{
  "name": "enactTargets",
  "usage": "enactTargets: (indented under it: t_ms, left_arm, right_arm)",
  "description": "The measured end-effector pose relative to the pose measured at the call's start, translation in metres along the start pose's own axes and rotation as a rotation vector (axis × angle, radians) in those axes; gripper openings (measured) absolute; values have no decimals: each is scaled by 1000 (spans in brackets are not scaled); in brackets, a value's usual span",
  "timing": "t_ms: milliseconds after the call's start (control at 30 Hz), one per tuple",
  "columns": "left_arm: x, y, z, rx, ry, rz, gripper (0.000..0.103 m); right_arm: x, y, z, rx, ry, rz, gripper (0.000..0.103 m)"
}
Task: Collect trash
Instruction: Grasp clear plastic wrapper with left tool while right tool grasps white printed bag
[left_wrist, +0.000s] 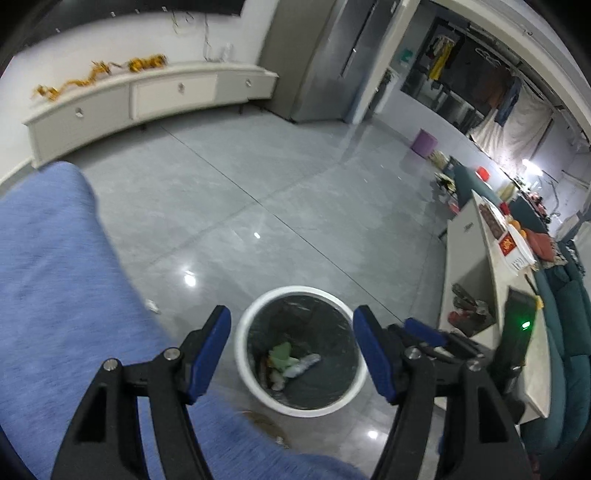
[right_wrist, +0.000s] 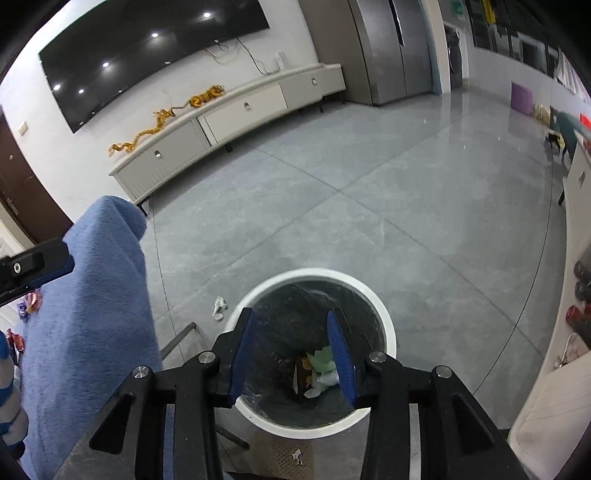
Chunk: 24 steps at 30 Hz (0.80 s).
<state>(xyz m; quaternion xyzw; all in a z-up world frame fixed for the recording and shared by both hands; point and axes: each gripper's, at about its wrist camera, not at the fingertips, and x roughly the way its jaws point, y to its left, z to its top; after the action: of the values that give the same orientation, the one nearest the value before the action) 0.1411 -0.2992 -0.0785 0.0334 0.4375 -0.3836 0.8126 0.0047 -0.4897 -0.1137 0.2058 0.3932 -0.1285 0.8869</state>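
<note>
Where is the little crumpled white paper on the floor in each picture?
Left wrist view: the crumpled white paper lies on the grey floor left of the bin, at the edge of the blue cloth.
Right wrist view: the paper lies on the floor just left of the bin's rim.
Shared landmark: the white trash bin with the dark liner.
</note>
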Motion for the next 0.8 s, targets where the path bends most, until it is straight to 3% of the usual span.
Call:
enactTargets:
  t_ms: [267,600,800]
  left_arm:
    - [-89,33,-30,-35,-158,118,67]
    - [-207,75,-65,-122,-392,321,67]
    - [-264,96,-88,-174,-483,435,67]
  right_arm:
    - [-43,65,-3,-107,-62,32,38]
    - [-95,176,2,-244,-175,161,43]
    - [-132,223,3,-315,-253,228,45]
